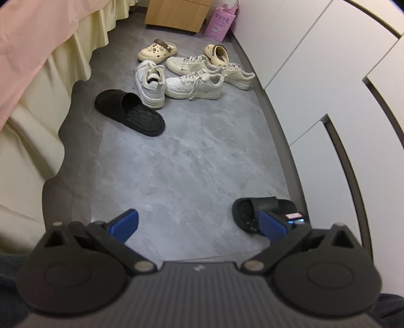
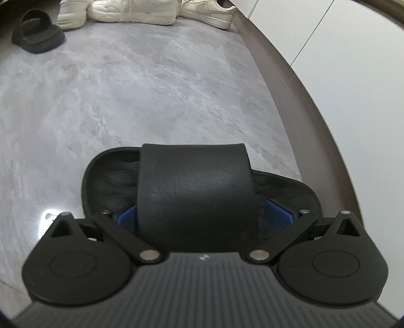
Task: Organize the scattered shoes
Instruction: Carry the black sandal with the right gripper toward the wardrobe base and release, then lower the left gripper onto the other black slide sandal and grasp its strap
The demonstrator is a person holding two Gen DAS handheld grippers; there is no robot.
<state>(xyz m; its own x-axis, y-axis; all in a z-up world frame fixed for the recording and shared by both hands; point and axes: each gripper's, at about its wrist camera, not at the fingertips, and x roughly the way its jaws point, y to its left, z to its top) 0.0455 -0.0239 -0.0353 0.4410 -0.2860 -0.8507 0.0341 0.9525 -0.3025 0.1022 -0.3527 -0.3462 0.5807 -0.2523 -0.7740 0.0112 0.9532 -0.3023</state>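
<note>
Only leftward: clogs [image 1: 157,51], cardboard box [image 1: 176,12]

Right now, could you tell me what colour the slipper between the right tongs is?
Black; the slipper shows best in the right wrist view.

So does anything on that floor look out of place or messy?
Yes. The two black slides are split up: one lies beside the heap of pale sneakers, its mate sits near the wall between the right tongs. The beige clogs are also parted, sneakers overlapping.
</note>
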